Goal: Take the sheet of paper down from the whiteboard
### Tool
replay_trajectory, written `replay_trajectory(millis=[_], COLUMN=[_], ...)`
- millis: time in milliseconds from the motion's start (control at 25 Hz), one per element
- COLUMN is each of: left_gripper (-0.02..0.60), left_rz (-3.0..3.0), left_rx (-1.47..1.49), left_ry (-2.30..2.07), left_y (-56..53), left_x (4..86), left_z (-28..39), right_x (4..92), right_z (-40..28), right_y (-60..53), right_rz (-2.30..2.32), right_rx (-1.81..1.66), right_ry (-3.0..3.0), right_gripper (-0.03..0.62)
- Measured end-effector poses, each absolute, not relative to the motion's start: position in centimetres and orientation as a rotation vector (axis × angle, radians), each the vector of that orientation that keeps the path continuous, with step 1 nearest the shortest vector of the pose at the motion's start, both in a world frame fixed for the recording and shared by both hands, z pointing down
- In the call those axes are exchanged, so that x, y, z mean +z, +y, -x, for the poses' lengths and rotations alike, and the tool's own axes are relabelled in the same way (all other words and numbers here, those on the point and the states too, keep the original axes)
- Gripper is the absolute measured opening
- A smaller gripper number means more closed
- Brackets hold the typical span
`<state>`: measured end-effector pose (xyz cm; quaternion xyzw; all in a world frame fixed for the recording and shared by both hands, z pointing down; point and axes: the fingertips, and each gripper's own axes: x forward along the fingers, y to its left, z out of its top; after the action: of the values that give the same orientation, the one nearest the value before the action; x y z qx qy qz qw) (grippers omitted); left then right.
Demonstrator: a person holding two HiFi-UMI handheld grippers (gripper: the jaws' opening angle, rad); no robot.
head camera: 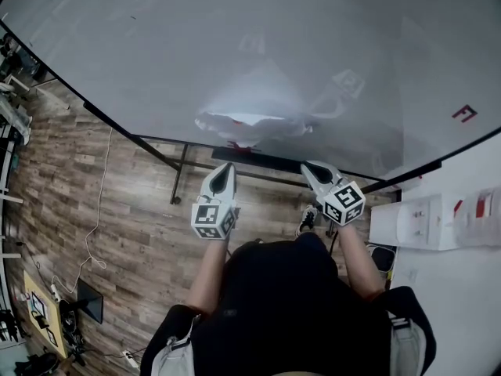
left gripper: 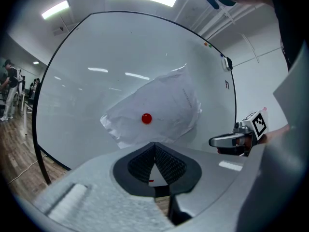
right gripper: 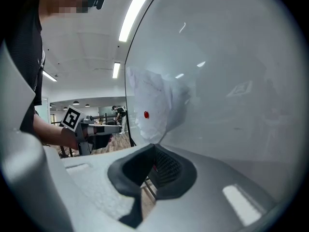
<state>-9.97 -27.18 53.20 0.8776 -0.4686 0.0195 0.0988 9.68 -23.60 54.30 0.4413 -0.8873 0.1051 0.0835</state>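
Observation:
A crumpled white sheet of paper [head camera: 249, 124] [left gripper: 157, 111] [right gripper: 153, 105] hangs on the whiteboard [head camera: 156, 45] [left gripper: 87, 91] [right gripper: 231, 71], pinned by a round red magnet [left gripper: 146, 118] [right gripper: 146, 114]. Its edges curl away from the board. My left gripper [head camera: 221, 172] [left gripper: 154, 146] is shut and empty, a little short of the sheet and below it. My right gripper [head camera: 311, 168] [right gripper: 153, 149] is also shut and empty, near the board to the right of the sheet. Each gripper shows in the other's view, the right gripper [left gripper: 227, 140] and the left gripper [right gripper: 104, 128].
The whiteboard stands on a black frame [head camera: 178, 175] over a wood floor [head camera: 117, 210]. A white table [head camera: 454, 233] with small items stands at the right. Cables and clutter [head camera: 70, 304] lie on the floor at lower left. A person [left gripper: 8, 88] stands far off in the room.

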Motion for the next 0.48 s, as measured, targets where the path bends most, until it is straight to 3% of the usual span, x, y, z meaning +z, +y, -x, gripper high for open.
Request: replay_trajectory(millis=[480], left_gripper=[0.011], left_rz=[-2.63], left_rx=[0.075], left_ry=[-1.397], left_y=[-30.9], left_x=[52.0], left_z=[7.7], right_x=[50.4], right_z=[-11.4], right_y=[-26.3], right_rz=[-1.388], right_rx=[0.23], right_ry=[-2.736], right_gripper=[0.005])
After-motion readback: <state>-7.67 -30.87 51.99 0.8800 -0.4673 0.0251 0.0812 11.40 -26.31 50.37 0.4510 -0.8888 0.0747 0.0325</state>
